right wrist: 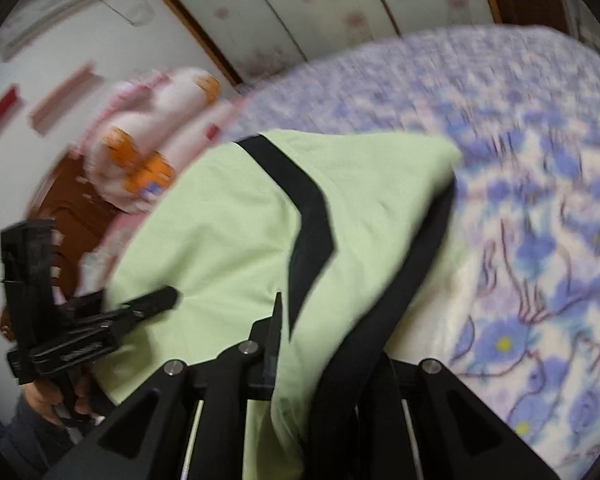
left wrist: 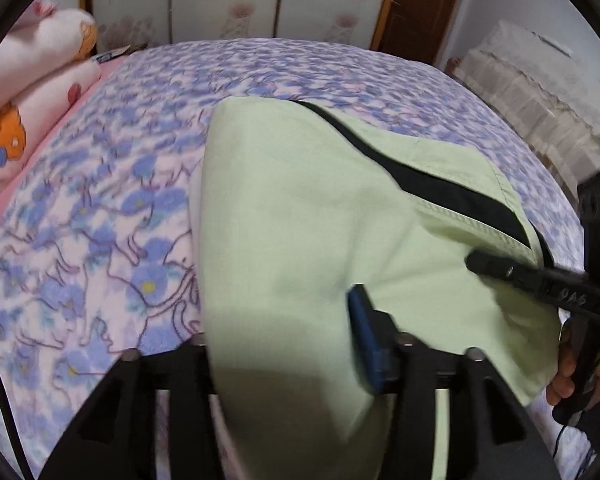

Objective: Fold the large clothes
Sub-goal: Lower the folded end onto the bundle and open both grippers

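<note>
Garment (left wrist: 300,220), pale green with black trim, hung from my left gripper (left wrist: 300,340) above the flowered blanket (left wrist: 100,220); those jaws were clamped on its cloth. My right gripper (right wrist: 296,344) likewise pinched the edge by the black stripe (right wrist: 312,216). I judged both corners should travel level and taut, so the fold lands without a wrinkle.

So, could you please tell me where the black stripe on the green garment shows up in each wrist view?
Left wrist view: the black stripe runs diagonally across the upper right of the green garment, above the right gripper.
Right wrist view: the black stripe bends down the garment's centre, right of the left gripper.
Shared landmark: the orange-and-white folded bedding beside the blue floral blanket.
</note>
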{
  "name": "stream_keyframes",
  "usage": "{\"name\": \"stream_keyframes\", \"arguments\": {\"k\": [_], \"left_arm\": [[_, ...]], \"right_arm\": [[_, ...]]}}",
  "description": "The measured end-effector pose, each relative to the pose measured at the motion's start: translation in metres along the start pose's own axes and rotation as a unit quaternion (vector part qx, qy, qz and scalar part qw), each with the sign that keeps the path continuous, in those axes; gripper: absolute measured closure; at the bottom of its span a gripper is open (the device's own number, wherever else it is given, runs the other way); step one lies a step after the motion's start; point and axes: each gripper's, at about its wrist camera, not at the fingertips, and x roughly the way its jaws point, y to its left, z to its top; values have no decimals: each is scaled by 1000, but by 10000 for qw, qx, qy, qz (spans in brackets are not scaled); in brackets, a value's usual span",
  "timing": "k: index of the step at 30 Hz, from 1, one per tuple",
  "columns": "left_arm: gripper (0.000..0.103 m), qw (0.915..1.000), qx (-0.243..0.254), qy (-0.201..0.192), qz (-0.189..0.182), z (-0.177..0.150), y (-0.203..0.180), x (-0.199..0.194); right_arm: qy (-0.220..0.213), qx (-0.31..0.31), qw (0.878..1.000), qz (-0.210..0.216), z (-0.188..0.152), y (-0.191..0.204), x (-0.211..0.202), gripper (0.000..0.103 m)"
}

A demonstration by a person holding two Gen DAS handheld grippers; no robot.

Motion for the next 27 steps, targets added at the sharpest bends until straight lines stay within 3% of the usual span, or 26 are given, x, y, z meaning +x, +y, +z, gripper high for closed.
{"name": "stream_keyframes", "arguments": {"k": [2,4,7,10,13,15,17,21,24,26,27], "left_arm": [[40,9990,-280,-123,-325,-8,15,6],[38,9986,-331,-213,-361,-12,18,6],[27,9990,-399,-216,-62,-13,16,-3],[28,9982,-457,-266,287,-12,10,-24],[42,9966,-183,-514,613,-18,-5,-56],[61,9963,-166,-599,597,-23,-15,-76],[73,9961,-227,-655,546,-31,-27,-94],[79,9974,-30,-545,475,-49,-53,-106],[85,9968,176,-199,754,-65,-67,-93],[88,9937,231,-90,1094,-76,-66,-81],[89,9924,246,-65,1204,-81,-65,-77]], "right_arm": [[-69,9,9997,219,-8,-13,4,79],[-82,-92,9996,255,-10,-12,-1,78],[85,-469,9986,-208,-9,6,-14,71],[249,-627,9962,-557,-9,17,-30,69],[225,-571,9956,-706,-11,20,-65,69],[90,-604,9951,-777,-15,23,-84,69],[-172,-735,9936,-837,-23,30,-101,69],[-519,-966,9913,-725,-36,50,-116,69],[-279,-1270,9888,-730,-48,62,-101,70],[-32,-1385,9835,-1160,-56,56,-81,73],[36,-1422,9790,-1459,-61,49,-73,81]]}}
